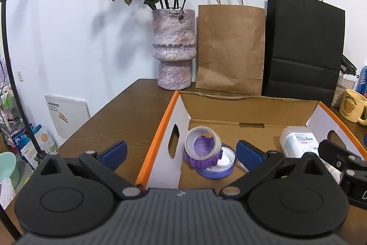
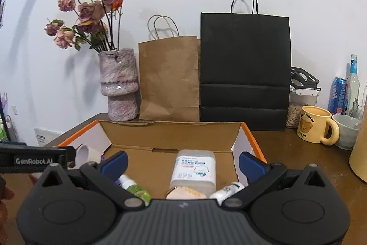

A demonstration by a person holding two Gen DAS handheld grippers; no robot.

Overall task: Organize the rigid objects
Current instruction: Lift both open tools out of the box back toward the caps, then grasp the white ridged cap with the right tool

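An orange-edged cardboard box [image 1: 158,130] [image 2: 250,134] sits on the wooden table. Inside at its left lie a roll of tape [image 1: 203,138] [image 2: 86,154], a purple toothed ring [image 1: 201,161] and a blue lid [image 1: 221,164]. A white labelled bottle [image 1: 298,141] [image 2: 195,168] lies in the middle, with a small green spray bottle [image 2: 135,188], a peach item [image 2: 185,193] and a white tube [image 2: 227,191] near the front. My left gripper [image 1: 182,152] is open over the box's left wall, holding nothing. My right gripper [image 2: 183,162] is open above the white bottle.
A mottled vase of dried roses [image 1: 174,49] [image 2: 119,84], a brown paper bag [image 1: 230,48] [image 2: 169,77] and a black paper bag [image 1: 302,47] [image 2: 244,70] stand behind the box. A yellow bear mug [image 2: 317,124] [image 1: 353,107], a jar, a can and bottles stand right.
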